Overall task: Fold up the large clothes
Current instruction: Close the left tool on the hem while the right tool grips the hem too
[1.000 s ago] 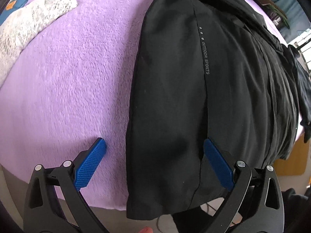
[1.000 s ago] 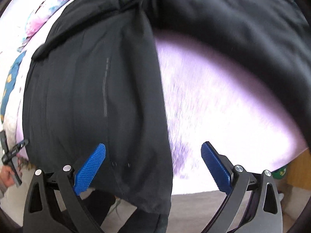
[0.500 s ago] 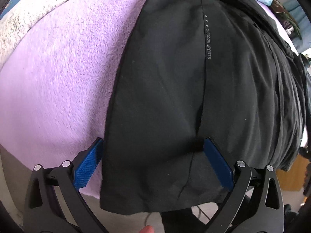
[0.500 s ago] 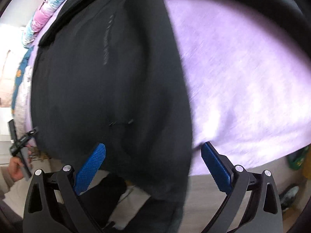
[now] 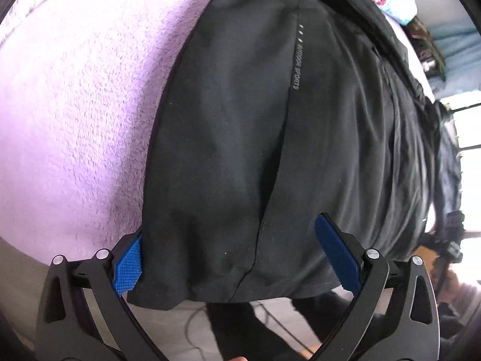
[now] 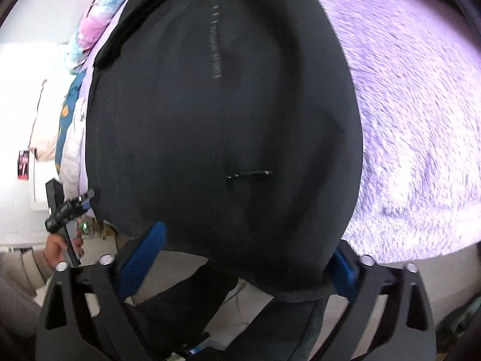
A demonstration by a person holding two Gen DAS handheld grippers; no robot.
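since a second ago both tools have come down over the hem of the black trousers [image 5: 240,150], which lie on the purple bed cover [image 5: 75,105]. the left tool [image 5: 228,258] is released; the right tool [image 6: 246,255] has just been closing around the hem, not yet clenched. the grasp seems near.

A black garment [image 5: 240,138] lies on the purple fleece-covered bed [image 5: 75,114].

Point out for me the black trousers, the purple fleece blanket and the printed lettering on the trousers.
black trousers [image 5: 225,156], left wrist view, on the flat cloth of the leg.
purple fleece blanket [image 5: 84,105], left wrist view, bare pile left of the trousers.
printed lettering [image 5: 297,69], left wrist view, middle of the grey text along the seam.
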